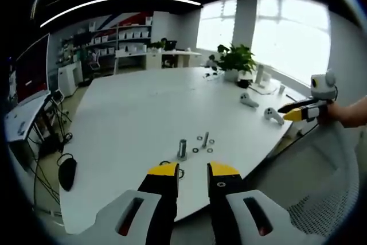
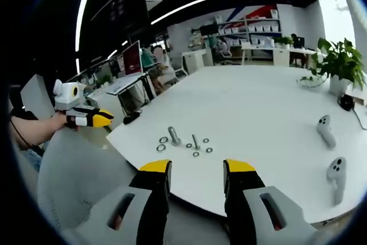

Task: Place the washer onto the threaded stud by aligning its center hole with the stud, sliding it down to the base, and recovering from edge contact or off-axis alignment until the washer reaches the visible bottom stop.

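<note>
Washers (image 2: 198, 146) tiny by stud (image 2: 173, 136), tools apart

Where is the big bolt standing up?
The upright bolt stands near the white table's front edge, beside scattered washers, just ahead of the left tool.

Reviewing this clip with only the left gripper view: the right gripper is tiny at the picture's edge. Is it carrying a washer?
Observer: No. The right gripper view shows the right gripper with its jaws open and nothing between them.
Operator: My own jaws cover the table just in front of the stud. Anything there?
Observer: Two flat silver ring washers lie on the white table right beside the upright threaded metal stud.
</note>
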Motion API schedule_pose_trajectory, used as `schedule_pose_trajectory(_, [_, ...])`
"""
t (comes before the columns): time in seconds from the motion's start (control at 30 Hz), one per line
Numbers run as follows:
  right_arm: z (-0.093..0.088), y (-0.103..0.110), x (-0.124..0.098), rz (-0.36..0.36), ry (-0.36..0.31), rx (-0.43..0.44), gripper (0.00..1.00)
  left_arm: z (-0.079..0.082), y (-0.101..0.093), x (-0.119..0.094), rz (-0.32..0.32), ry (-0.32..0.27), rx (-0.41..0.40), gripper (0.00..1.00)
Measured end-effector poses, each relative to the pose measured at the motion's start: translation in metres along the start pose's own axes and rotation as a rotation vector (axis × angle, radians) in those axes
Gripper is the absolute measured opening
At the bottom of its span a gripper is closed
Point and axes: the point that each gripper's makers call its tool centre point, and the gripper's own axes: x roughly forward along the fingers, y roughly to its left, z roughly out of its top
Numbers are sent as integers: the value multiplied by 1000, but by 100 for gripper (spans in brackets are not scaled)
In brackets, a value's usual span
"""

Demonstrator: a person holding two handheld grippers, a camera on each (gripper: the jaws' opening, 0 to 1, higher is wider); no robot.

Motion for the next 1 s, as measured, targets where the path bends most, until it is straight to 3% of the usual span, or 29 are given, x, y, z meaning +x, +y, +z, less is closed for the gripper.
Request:
schedule_pose_trajectory(0.4, [5, -5, -3, -20, -35, 24, 36, -9, -4, 3, -16, 60, 11, 17])
schedule_pose_trajectory(0.77, [7, -5, -3, -16, -51, 41, 36, -12, -2, 3, -10, 68, 5, 18])
schedule_pose_trajectory(1.0, [3, -2, -1, -7, -23, 30, 36, -10, -1, 3, -9, 63, 1, 18])
